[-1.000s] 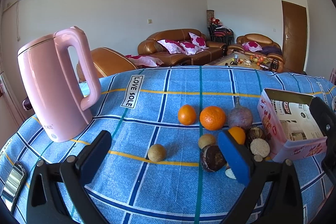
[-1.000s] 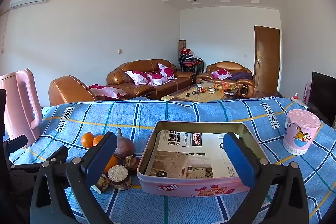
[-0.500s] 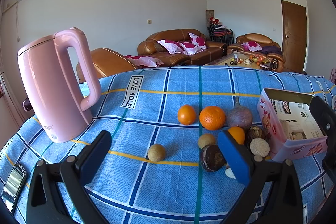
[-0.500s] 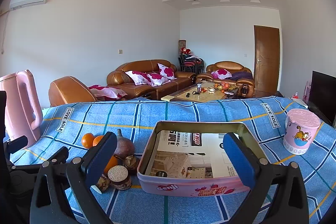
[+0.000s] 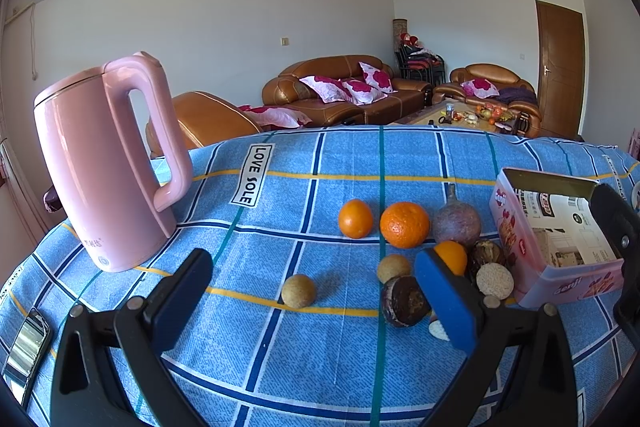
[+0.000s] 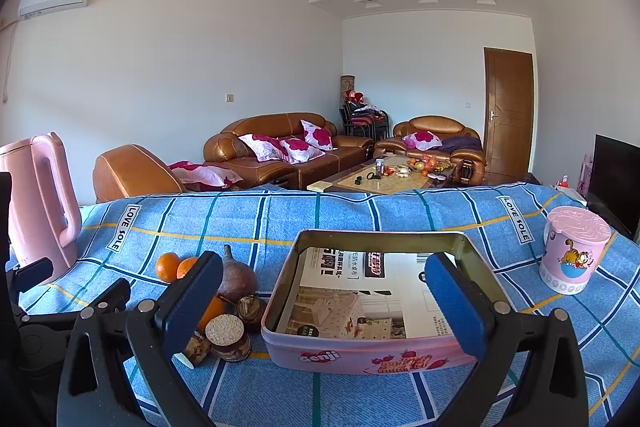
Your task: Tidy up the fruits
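Note:
Several fruits lie on the blue checked cloth: a small orange (image 5: 355, 218), a larger orange (image 5: 404, 224), a purple round fruit with a stem (image 5: 457, 221), a tan ball-like fruit (image 5: 298, 291) and a dark brown one (image 5: 402, 301). To their right stands a pink tin box (image 5: 560, 269), lined with printed paper and holding no fruit (image 6: 362, 349). My left gripper (image 5: 316, 303) is open just before the tan fruit. My right gripper (image 6: 320, 299) is open in front of the tin. The fruit cluster (image 6: 234, 277) sits left of the tin.
A tall pink kettle (image 5: 108, 163) stands at the left of the table. A phone (image 5: 26, 345) lies near the left front edge. A pink lidded cup (image 6: 572, 251) is at the right. Sofas and a coffee table lie beyond.

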### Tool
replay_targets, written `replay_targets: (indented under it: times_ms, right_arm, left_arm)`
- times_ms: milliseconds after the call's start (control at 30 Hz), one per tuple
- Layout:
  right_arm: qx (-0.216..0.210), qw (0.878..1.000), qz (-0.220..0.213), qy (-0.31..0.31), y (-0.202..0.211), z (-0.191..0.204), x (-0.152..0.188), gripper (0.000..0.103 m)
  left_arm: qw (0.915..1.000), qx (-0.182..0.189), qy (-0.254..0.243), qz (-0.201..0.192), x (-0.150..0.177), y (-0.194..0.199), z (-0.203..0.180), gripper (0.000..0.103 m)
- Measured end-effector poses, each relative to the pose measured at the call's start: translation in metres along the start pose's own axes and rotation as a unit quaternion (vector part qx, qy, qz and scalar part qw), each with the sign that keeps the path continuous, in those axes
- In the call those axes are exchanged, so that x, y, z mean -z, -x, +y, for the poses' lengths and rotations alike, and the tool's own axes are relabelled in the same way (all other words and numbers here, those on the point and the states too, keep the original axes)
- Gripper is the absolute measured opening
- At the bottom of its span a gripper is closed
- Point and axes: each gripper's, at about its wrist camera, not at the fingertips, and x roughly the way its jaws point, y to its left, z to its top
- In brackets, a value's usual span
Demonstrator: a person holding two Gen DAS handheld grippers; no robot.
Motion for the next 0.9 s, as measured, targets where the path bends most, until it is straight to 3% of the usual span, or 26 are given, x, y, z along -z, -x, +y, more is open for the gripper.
replay_targets:
  times_ms: [367, 500, 767, 900]
  right_arm:
    - [-0.009, 1.000, 0.002, 0.000, 0.002, 0.001, 0.000, 0.100]
    - [-0.020, 1.000, 0.015, 0.006, 0.000, 0.002, 0.001, 0.074]
    - [-0.040, 0.999, 0.027, -0.005, -0.002, -0.001, 0.002, 0.069]
    - [-0.060, 0.997, 0.049, 0.003, -0.008, 0.000, 0.002, 0.050]
  left_arm:
    - [1.0000, 0.001, -0.004, 0.002, 0.002, 0.002, 0.000, 0.103]
    - [1.0000, 0.002, -0.007, 0.006, 0.003, 0.002, 0.000, 0.103]
    - [0.9995, -0.011, -0.025, 0.016, 0.003, 0.000, -0.002, 0.103]
    - [0.9985, -0.026, -0.038, 0.028, -0.001, -0.007, 0.008, 0.099]
